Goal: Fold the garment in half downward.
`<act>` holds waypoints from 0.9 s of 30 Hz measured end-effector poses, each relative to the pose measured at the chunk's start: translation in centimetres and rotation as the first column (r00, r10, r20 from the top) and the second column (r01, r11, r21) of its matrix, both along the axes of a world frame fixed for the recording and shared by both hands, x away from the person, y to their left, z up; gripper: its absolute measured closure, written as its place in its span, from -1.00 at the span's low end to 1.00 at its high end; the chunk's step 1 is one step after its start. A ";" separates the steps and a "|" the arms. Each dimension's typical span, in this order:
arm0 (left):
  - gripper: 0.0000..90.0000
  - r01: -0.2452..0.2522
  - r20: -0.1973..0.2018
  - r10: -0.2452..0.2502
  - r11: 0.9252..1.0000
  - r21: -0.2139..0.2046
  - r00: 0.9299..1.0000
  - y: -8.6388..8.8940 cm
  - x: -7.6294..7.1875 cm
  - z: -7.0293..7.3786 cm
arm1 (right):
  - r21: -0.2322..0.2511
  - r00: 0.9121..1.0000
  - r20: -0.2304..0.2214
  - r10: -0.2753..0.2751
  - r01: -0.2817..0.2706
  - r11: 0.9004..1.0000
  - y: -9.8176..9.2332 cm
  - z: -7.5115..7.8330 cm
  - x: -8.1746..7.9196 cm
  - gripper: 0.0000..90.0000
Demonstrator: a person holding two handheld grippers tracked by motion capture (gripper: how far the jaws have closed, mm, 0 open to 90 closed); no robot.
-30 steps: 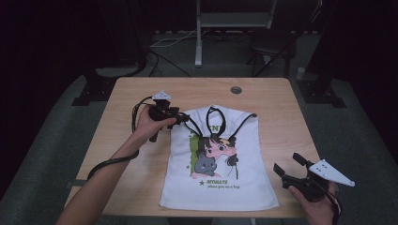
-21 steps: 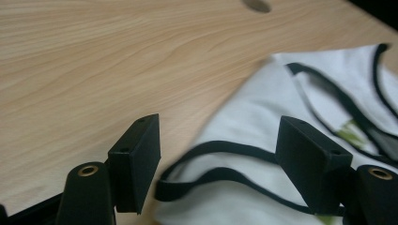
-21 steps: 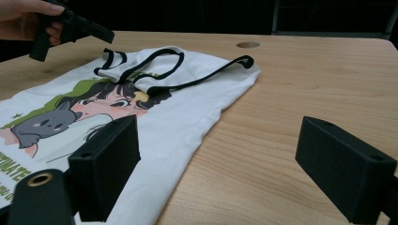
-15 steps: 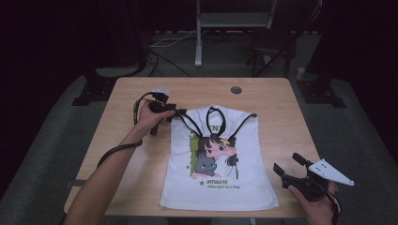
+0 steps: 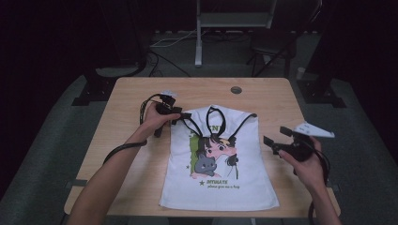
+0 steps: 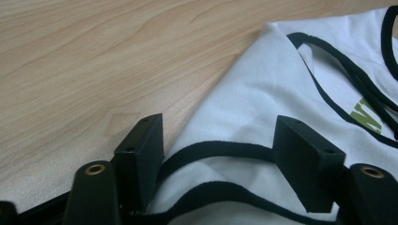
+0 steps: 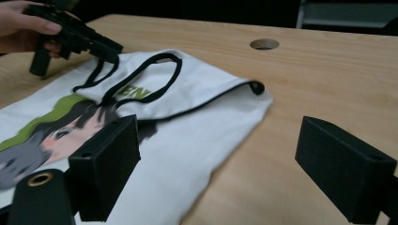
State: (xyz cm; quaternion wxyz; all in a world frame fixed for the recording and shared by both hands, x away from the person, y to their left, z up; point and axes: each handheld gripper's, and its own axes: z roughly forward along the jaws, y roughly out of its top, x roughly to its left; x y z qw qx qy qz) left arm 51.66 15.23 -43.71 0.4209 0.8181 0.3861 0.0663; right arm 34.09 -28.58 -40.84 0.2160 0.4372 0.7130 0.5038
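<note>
A white sleeveless top [image 5: 220, 187] with black trim and a cartoon print lies flat on the wooden table [image 5: 126, 154]. My left gripper [image 5: 181, 116] is at its upper left corner. In the left gripper view the jaws [image 6: 220, 136] straddle the black-edged shoulder strap [image 6: 220, 149]. They have just been closing, with a gap still showing on both sides of the strap. My right gripper [image 5: 276, 136] hovers open beside the top's right edge. Between its jaws [image 7: 220, 145] are only the cloth [image 7: 187, 140] and bare wood.
A round cable hole [image 5: 236, 89] sits in the table behind the top's neckline. The right gripper view shows the left hand and its gripper [image 7: 105, 49] at the far strap. Dark floor, stands and cables surround the table.
The right hand has moved away from the front edge, up alongside the top's right side. The left gripper has settled slightly lower over the shoulder strap.
</note>
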 end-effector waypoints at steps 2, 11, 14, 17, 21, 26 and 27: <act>-0.17 -0.004 -0.010 0.004 1.000 0.007 1.000 0.0 0.1 0.1 | -0.001 0.999 -0.032 0.011 -0.011 1.000 0.4 0.4 2.4 -0.64; 0.17 0.006 -0.013 -0.006 0.998 0.069 1.000 -0.9 0.5 0.5 | -0.003 0.976 -0.211 0.051 -0.053 0.999 1.6 1.1 11.8 -0.21; 0.30 0.003 -0.012 -0.002 0.999 0.052 1.000 -0.5 0.6 0.4 | -0.010 0.961 -0.270 0.066 -0.072 0.997 1.9 0.7 13.7 -0.14; 0.40 0.009 -0.004 -0.008 0.999 0.050 1.000 -0.3 0.6 0.3 | -0.016 0.943 -0.318 0.098 -0.109 0.994 2.2 0.0 15.2 -0.07; 0.54 0.025 0.019 -0.026 0.999 0.043 0.999 -0.3 0.5 0.1 | -0.041 0.927 -0.357 0.118 -0.142 0.989 2.5 -0.9 16.0 0.02; 0.72 0.043 0.039 -0.044 0.998 0.044 0.998 -0.4 0.4 -0.1 | -0.085 0.917 -0.374 0.136 -0.180 0.980 2.9 -1.6 16.2 0.26; 0.74 0.038 0.041 -0.040 0.998 0.042 0.998 -0.5 0.4 -0.1 | -0.102 0.918 -0.372 0.135 -0.186 0.977 3.0 -1.7 16.3 0.33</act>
